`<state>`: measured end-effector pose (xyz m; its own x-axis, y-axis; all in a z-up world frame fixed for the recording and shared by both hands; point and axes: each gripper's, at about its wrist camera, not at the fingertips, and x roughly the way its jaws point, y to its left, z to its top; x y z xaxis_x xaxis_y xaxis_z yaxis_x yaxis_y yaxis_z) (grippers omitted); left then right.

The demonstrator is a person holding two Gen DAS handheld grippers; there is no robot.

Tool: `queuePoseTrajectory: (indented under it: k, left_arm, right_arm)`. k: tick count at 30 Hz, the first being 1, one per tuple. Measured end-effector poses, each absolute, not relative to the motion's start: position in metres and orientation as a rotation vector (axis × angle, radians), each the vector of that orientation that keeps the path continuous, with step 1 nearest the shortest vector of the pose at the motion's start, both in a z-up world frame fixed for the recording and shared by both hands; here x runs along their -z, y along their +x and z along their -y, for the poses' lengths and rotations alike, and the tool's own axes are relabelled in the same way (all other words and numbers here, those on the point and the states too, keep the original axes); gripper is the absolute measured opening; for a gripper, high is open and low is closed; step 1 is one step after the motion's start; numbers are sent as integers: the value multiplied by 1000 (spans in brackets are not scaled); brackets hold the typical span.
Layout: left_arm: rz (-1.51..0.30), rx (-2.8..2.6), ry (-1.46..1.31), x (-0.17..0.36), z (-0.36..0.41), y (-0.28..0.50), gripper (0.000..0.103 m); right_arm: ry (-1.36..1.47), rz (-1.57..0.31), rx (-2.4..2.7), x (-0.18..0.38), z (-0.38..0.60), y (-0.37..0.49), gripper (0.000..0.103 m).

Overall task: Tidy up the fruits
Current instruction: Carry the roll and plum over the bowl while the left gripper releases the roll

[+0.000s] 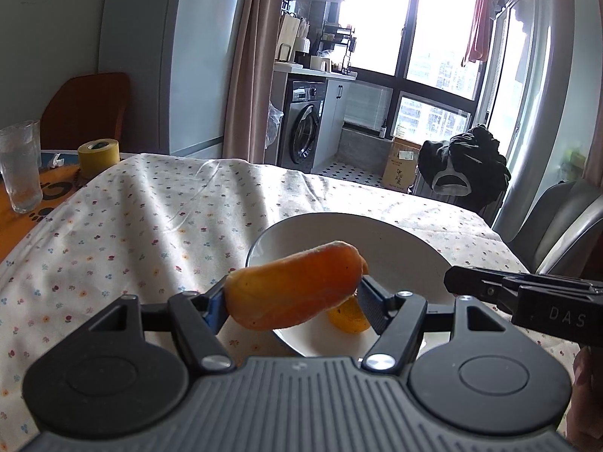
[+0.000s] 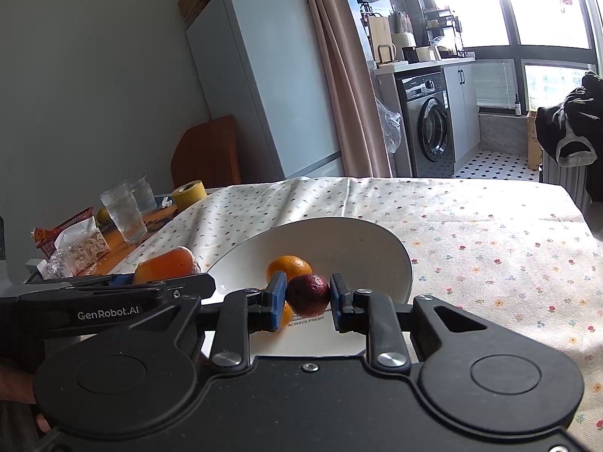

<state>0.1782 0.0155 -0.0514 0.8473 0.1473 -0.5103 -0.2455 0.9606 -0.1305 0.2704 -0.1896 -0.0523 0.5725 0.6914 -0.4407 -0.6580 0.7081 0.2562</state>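
Plainly, in the left wrist view the left gripper [image 1: 294,297] is clenched on an orange, elongated persimmon-like fruit [image 1: 296,286], held above the near left rim of the white bowl [image 1: 395,237]. An orange citrus [image 1: 348,318] lies in the bowl beneath it. The fruit juts out sideways, so a loosened squeeze could drop it onto the floral tablecloth [image 1: 132,218] rather than into the bowl.

From the right wrist view, the right gripper [image 2: 307,297] grasps a dark red round fruit [image 2: 308,293] over the bowl's near side. Both grippers crowd one bowl; they could bump each other.
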Motion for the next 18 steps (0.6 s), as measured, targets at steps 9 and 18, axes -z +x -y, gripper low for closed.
queuePoseTrajectory:
  k: [9,18]
  left_arm:
    - [-537,-256,-172,56,-15,192,69]
    - [-562,-253,-177,65,-19,203,69]
  right_arm:
    - [91,-554,-818,62,187,280,33]
    - [116,-570,-785,69,191,282,48]
